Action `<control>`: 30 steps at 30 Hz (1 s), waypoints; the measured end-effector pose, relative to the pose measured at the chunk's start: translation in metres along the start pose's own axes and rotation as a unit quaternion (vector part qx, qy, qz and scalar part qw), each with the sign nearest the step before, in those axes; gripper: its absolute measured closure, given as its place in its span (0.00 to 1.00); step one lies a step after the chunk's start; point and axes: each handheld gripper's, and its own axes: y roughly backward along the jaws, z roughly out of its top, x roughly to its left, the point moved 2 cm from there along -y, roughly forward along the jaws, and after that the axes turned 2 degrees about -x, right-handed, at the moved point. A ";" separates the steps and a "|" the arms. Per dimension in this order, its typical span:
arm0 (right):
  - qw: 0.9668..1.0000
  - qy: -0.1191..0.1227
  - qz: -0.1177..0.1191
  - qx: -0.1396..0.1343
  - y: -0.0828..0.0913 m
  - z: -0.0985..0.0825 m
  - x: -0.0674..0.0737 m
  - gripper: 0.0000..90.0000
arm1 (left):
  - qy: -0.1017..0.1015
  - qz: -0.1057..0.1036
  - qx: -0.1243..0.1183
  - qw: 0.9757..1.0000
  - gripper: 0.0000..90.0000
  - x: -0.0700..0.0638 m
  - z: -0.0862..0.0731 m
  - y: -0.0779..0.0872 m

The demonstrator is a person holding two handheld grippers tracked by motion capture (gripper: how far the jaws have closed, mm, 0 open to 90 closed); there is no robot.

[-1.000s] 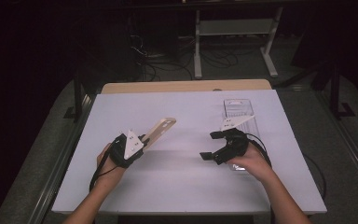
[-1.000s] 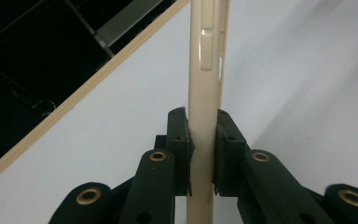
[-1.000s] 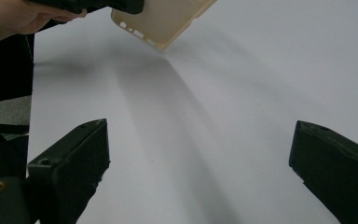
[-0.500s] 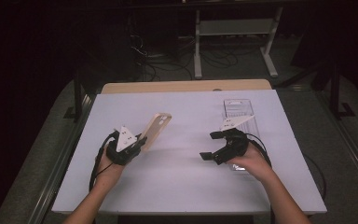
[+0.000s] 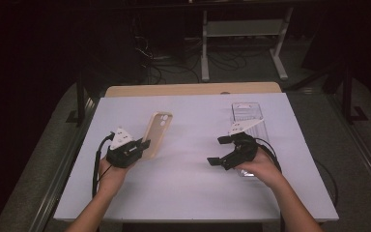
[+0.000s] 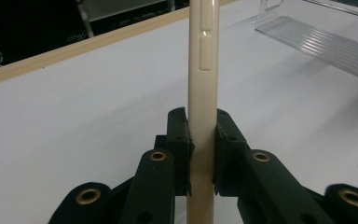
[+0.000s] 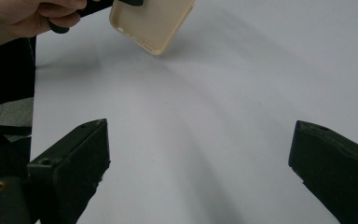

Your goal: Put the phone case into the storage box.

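**Left gripper clamps phone case; right gripper wide and empty**

The left gripper (image 5: pixel 142 145) has its jaws narrowed onto the edge of a beige phone case (image 5: pixel 156 134); in the left gripper view both pads (image 6: pixel 180 135) press the case (image 6: pixel 203 84) from either side, its side buttons visible above the grip. The case stands clear of the white table (image 5: pixel 188 193), projecting toward 1 o'clock from the gripper, camera cut-out at the far end.

The right gripper (image 5: pixel 218 150) has its jaws spread wide with nothing between them, only bare table beneath. It points toward 9 o'clock, at the case (image 7: pixel 150 23).

Against the earlier frames, the case now stands steeper and more upright; the left hand (image 5: pixel 110 173) has shifted slightly. The right hand (image 5: pixel 260 169) is unchanged in place.

A clear tray (image 5: pixel 247 116) lies at 1 o'clock from the right gripper, just behind it. Both forearms enter from 6 o'clock.
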 end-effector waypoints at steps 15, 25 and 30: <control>1.000 -0.015 -0.024 0.002 0.004 0.012 0.001 0.00 | 0.000 0.005 0.003 1.000 0.88 -0.001 0.000 -0.001; 0.999 -0.009 -0.036 0.038 -0.001 0.027 0.002 0.00 | 0.002 0.008 0.002 1.000 0.88 -0.001 0.000 -0.002; 0.998 -0.012 -0.040 0.048 -0.009 0.033 0.000 0.00 | 0.005 0.011 -0.001 1.000 0.88 -0.002 0.000 -0.001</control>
